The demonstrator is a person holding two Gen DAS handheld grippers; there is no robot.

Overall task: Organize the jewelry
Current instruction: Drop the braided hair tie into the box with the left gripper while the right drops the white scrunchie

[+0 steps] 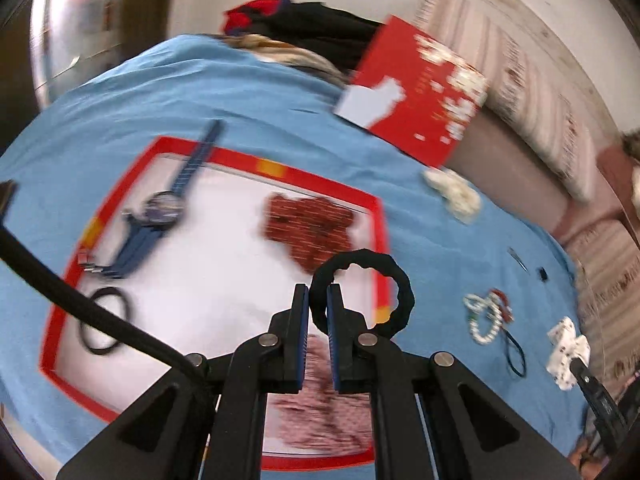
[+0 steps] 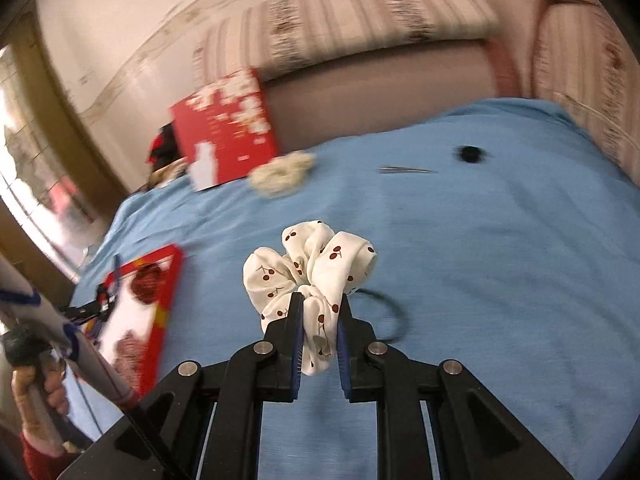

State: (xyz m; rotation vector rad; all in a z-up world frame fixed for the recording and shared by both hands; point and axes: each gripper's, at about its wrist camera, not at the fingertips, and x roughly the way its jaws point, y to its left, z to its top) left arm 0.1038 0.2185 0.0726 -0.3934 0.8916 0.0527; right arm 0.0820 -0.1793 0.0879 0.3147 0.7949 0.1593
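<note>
My left gripper [image 1: 318, 300] is shut on a black hair tie [image 1: 400, 284] and holds it above the right edge of the red-rimmed white tray [image 1: 224, 280]. In the tray lie a blue watch [image 1: 162, 210], a dark red scrunchie [image 1: 310, 226], a black ring band [image 1: 100, 320] and a pink patterned scrunchie [image 1: 320, 412]. My right gripper [image 2: 320, 304] is shut on a white cherry-print scrunchie [image 2: 308, 268], lifted over the blue cloth [image 2: 480, 280]. It also shows at the right in the left wrist view [image 1: 566, 348].
On the blue cloth lie a cream scrunchie [image 1: 454, 194], a pearl bracelet with red beads [image 1: 488, 318], a thin black hair tie [image 2: 394, 316], a hair pin [image 2: 406, 169] and a small black item [image 2: 469, 153]. A red box [image 1: 416, 88] stands at the far edge by a striped sofa.
</note>
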